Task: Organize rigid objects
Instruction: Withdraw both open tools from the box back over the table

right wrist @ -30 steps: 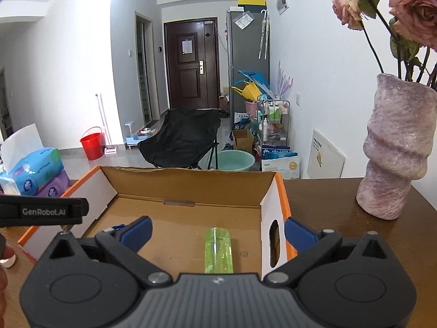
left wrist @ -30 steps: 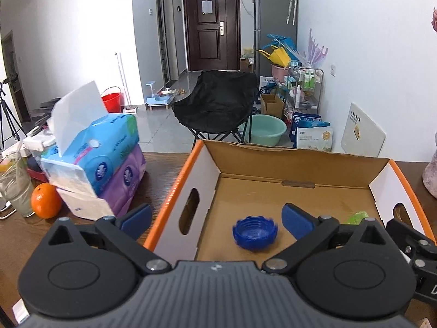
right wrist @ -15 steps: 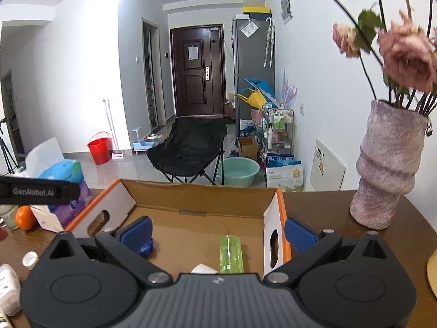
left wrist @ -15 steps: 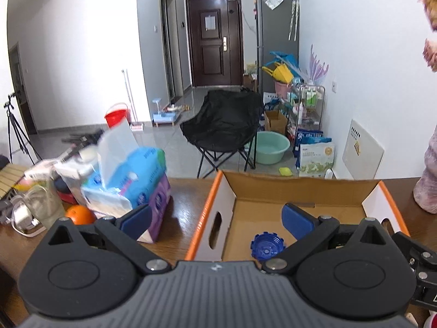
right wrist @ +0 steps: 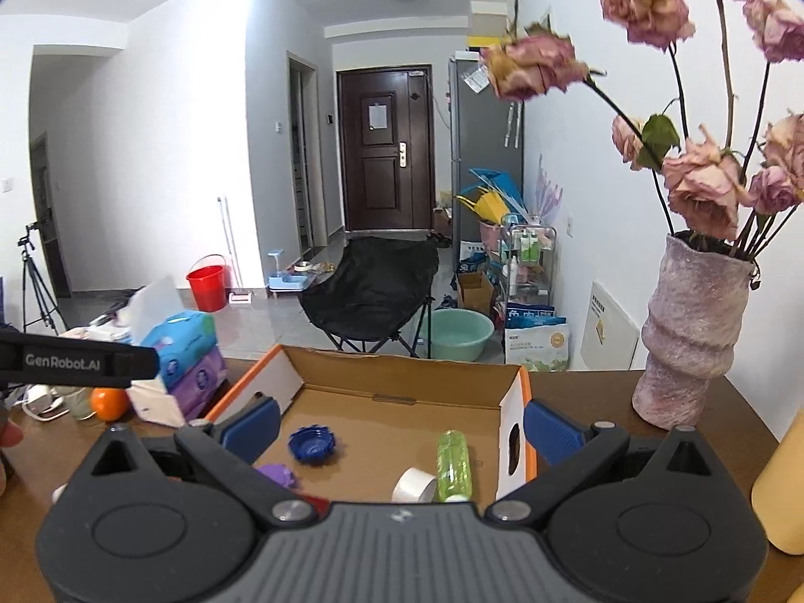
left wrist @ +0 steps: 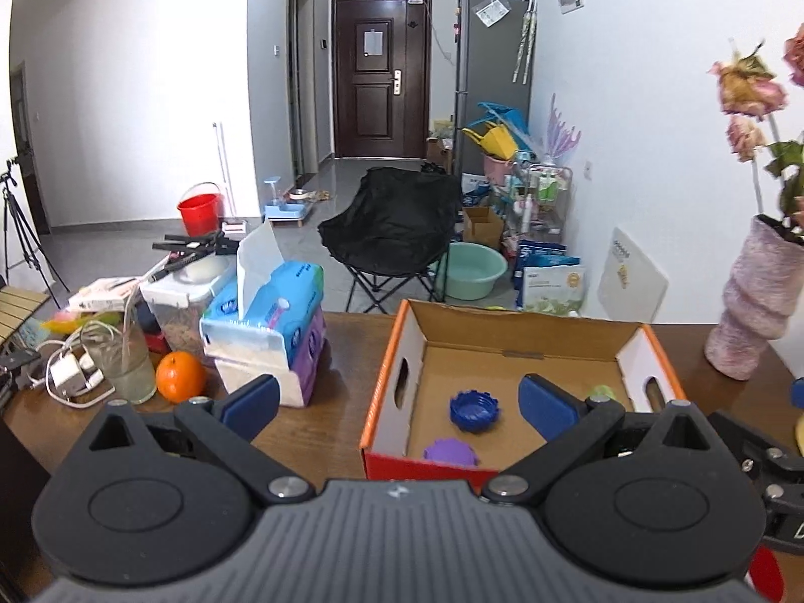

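Observation:
An orange-edged cardboard box (left wrist: 522, 321) (right wrist: 402, 382) stands on the wooden table. Inside it lie a blue cap (left wrist: 475, 410) (right wrist: 311, 443), a purple cap (left wrist: 449, 451) (right wrist: 275, 473), a green clear bottle (right wrist: 453, 463) and a white tape roll (right wrist: 414, 485). My left gripper (left wrist: 399, 402) is open and empty, held high before the box's near left side. My right gripper (right wrist: 402, 424) is also open and empty, above the box's near edge. Only the green bottle's tip (left wrist: 600, 392) shows in the left wrist view.
Tissue packs (left wrist: 274, 316) (right wrist: 181, 352), an orange (left wrist: 180, 378), a glass (left wrist: 118, 352) and chargers sit left of the box. A pink vase with dried roses (right wrist: 688, 346) (left wrist: 754, 311) stands right. A yellow object (right wrist: 784, 482) is at the right edge. A fingertip (right wrist: 7, 434) shows left.
Both grippers have risen and pulled back from the box, so the box looks smaller and the purple cap and tape roll have come into view. Both stay open.

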A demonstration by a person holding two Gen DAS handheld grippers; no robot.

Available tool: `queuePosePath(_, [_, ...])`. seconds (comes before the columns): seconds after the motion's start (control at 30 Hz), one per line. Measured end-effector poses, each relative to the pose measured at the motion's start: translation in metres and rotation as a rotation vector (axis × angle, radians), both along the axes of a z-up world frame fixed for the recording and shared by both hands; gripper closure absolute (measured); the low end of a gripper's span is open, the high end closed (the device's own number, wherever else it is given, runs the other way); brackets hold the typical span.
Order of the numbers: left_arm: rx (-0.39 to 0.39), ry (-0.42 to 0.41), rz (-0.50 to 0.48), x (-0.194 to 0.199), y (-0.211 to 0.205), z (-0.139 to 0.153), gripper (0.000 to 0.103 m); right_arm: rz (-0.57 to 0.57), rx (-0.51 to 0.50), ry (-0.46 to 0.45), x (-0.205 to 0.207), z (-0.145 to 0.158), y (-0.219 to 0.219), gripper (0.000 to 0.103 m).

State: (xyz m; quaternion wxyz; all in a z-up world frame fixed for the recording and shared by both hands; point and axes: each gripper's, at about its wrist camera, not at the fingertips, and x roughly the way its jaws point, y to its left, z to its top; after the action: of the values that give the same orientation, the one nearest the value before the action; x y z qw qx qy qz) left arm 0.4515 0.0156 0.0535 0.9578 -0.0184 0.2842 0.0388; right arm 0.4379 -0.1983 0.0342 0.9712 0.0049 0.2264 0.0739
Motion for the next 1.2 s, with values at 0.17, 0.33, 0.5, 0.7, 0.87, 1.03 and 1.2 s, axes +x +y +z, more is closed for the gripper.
queuePosePath(0.17, [-0.004,0.008,-0.018,-0.028,-0.002,0.005,0.000,0.027,-0.021,-0.005,-0.030,0.005,0.006,0.000])
queuePosePath(0.33, [0.012,0.002,-0.034,-0.049,-0.004,0.015,0.000,0.016,-0.033,-0.013,-0.055,0.019,0.010,0.000])
queuePosePath(0.5, [0.039,0.007,-0.069,-0.071,-0.003,0.025,0.000,0.004,-0.033,-0.014,-0.077,0.034,0.009,0.000])
queuePosePath(0.7, [0.085,0.021,-0.096,-0.107,-0.002,0.028,0.000,0.004,-0.056,-0.003,-0.113,0.041,0.009,0.000])
queuePosePath(0.87, [0.087,0.010,-0.105,-0.141,0.001,0.026,0.000,0.016,-0.078,-0.004,-0.143,0.038,0.008,0.000])
queuePosePath(1.03, [0.070,0.003,-0.115,-0.172,0.002,0.019,0.000,0.027,-0.074,0.007,-0.170,0.027,0.004,0.000])
queuePosePath(1.2, [0.051,0.028,-0.117,-0.197,0.003,0.003,0.000,0.030,-0.060,0.018,-0.194,0.015,-0.003,0.000])
